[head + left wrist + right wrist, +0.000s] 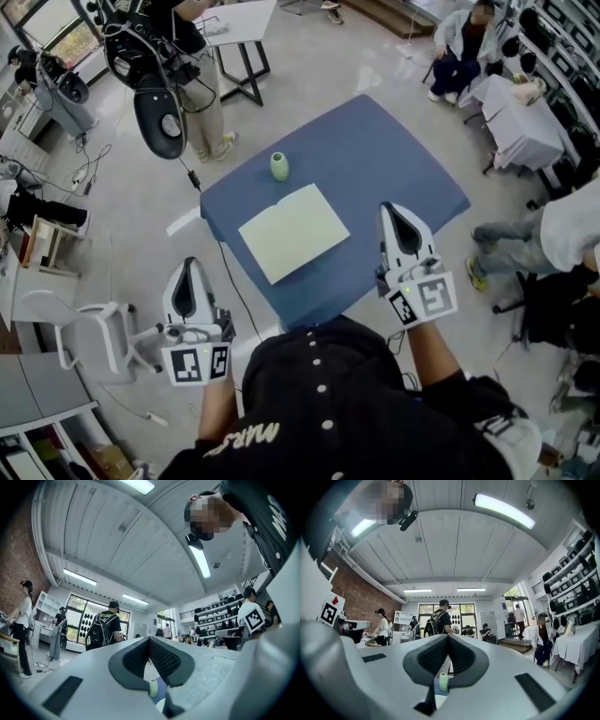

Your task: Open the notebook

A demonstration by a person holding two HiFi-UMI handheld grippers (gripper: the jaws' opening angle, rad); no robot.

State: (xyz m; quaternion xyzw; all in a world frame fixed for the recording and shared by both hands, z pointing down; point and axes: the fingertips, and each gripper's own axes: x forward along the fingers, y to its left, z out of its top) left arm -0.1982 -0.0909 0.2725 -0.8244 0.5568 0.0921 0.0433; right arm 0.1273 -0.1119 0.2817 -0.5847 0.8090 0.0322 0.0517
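A pale yellow-green notebook [293,232] lies closed on the blue table [394,159], near its front corner. Behind the notebook stands a small green vase [279,166]. My left gripper [190,265] hangs off the table's left front side, over the floor, with its jaws shut and nothing between them. My right gripper [391,208] is over the table's near right edge, to the right of the notebook, also shut and holding nothing. In the left gripper view the jaws of the left gripper [149,639] meet, with the vase [153,688] showing below them. The right gripper [448,636] looks the same, and the vase [443,682] shows there too.
A white chair [94,337] stands on the floor at the left. A person with a backpack and hanging gear [159,122] stands beyond the table's far left corner. People sit by white-covered tables [520,122] at the right. A cable [230,272] runs along the floor beside the table.
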